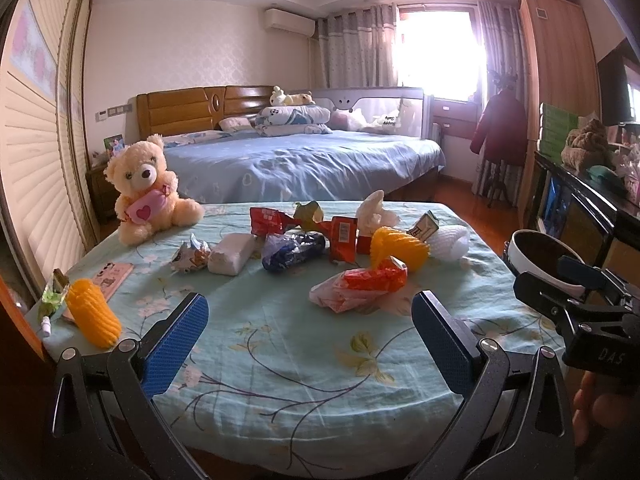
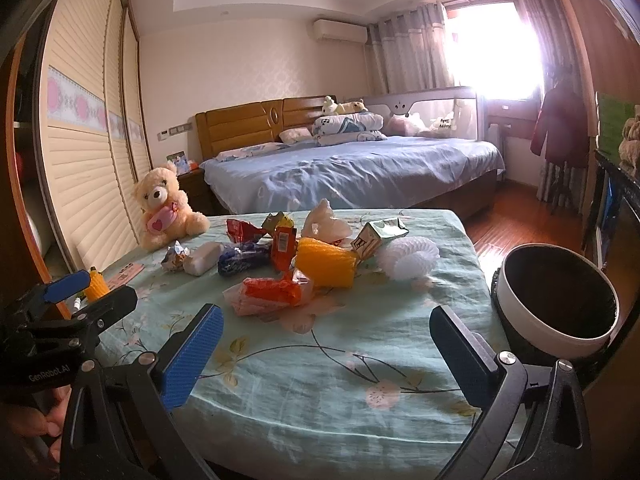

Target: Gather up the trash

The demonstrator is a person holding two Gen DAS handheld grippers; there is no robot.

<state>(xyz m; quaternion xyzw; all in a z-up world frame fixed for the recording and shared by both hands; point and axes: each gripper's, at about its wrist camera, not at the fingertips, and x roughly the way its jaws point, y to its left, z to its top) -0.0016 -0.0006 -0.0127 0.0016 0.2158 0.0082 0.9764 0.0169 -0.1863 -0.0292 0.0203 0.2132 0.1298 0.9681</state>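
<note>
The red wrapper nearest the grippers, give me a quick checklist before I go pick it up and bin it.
1. Left gripper open and empty: ok.
2. Right gripper open and empty: ok.
3. Path to the red wrapper: ok, only bare tablecloth lies between it and both grippers.
4. Wrapper free of neighbours: not ok, it lies on a clear plastic bag and touches the yellow foam net behind it.
5. Trash bin ready: ok, it stands open off the table's right edge, beside the right gripper.
6. Bin has room: cannot tell, its inside is dark.
</note>
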